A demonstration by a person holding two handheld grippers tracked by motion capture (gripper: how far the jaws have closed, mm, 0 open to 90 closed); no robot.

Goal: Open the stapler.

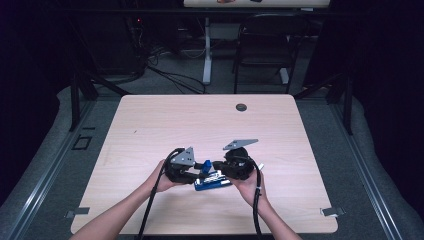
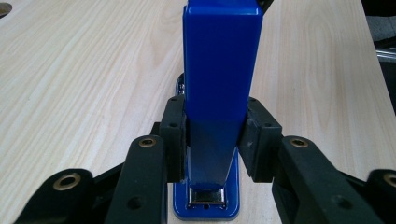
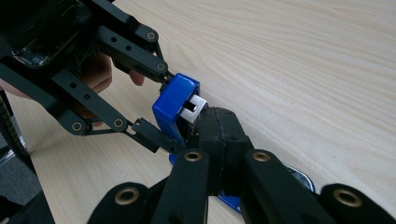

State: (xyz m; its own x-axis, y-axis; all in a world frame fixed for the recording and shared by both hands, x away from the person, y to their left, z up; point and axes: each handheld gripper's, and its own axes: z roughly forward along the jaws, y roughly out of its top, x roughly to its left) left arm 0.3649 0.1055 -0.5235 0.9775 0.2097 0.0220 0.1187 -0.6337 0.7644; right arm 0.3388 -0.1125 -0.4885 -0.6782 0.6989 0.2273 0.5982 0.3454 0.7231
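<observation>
The left gripper [image 2: 212,140] is clamped on the raised lid of a blue stapler [image 2: 219,70], centre frame. The right gripper [image 3: 219,135] is closed, jaws together, at the stapler's metal magazine. Rigid, hinged, smooth plastic is judged; flat sides are best gripped.

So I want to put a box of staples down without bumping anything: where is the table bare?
The whole far half is bare wood, from the grommet hole down toward the grippers, as are the left and right edge strips. It is crowded near the front centre, where the left gripper and right gripper both clamp the blue stapler.
</observation>
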